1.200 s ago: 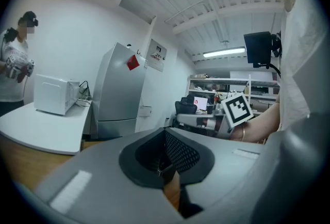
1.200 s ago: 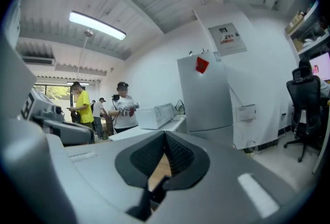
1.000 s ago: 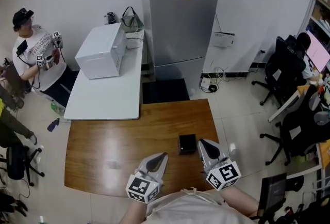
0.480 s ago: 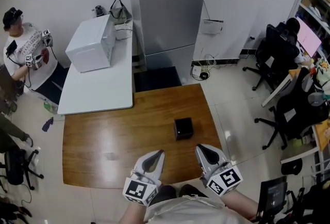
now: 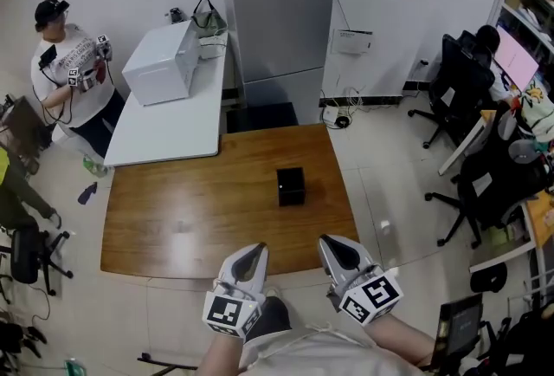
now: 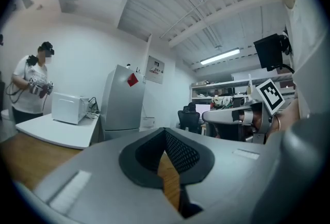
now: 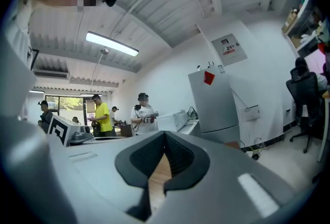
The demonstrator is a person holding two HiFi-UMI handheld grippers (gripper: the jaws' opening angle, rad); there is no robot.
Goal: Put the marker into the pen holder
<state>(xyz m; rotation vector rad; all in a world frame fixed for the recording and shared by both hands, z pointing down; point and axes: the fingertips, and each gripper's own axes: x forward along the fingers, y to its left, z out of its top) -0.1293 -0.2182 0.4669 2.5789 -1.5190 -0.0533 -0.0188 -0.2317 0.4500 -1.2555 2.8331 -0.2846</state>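
The black square pen holder [image 5: 290, 185] stands on the brown wooden table [image 5: 190, 218], right of its middle. No marker shows in any view. My left gripper [image 5: 254, 251] and right gripper [image 5: 333, 244] hang side by side at the table's near edge, well short of the holder. Both are shut with nothing between the jaws. In the left gripper view my left gripper [image 6: 167, 166] shows only a thin wedge of table wood between its pads. The right gripper view shows my right gripper [image 7: 160, 171] the same way.
A white table [image 5: 173, 127] with a microwave [image 5: 163, 62] adjoins the far edge, and a grey fridge [image 5: 277, 10] stands behind. A person [image 5: 74, 80] holding grippers stands at the far left. Office chairs [image 5: 472, 97] and desks fill the right side.
The view has drawn back from the table. Both grippers have come off the tabletop to its near edge, so the pen holder now lies farther ahead of them.
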